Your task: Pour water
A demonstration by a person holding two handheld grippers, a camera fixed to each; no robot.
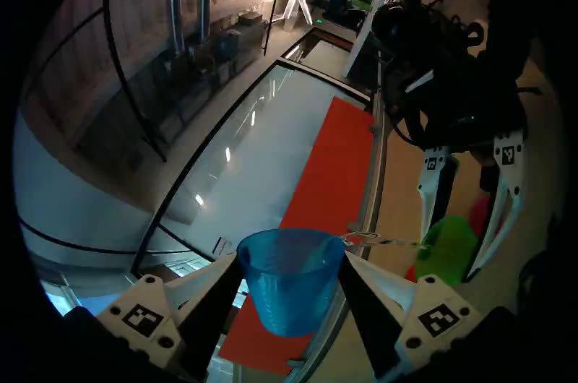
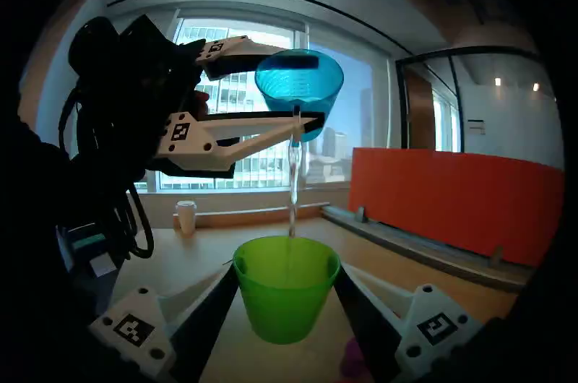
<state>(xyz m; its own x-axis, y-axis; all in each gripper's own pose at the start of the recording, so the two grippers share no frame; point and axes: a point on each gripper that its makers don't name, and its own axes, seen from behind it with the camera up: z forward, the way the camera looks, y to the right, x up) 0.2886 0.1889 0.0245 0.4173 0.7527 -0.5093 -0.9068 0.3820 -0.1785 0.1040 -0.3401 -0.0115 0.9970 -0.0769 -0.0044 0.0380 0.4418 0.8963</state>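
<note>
My left gripper (image 1: 292,274) is shut on a blue plastic cup (image 1: 290,280), tipped on its side. A thin stream of water (image 1: 379,242) runs from its rim toward a green cup (image 1: 446,247) held between the fingers of the other gripper (image 1: 462,238). In the right gripper view, my right gripper (image 2: 287,296) is shut on the green cup (image 2: 287,295), upright above the table. The blue cup (image 2: 299,92) hangs tilted above it in the left gripper (image 2: 289,87), and the water (image 2: 293,188) falls straight into the green cup.
A wooden table (image 2: 188,253) lies below, with a white paper cup (image 2: 186,216) at its far edge by the window. An orange divider panel (image 2: 462,195) runs along the right side. Black cables and a hand sit behind the left gripper (image 2: 115,94).
</note>
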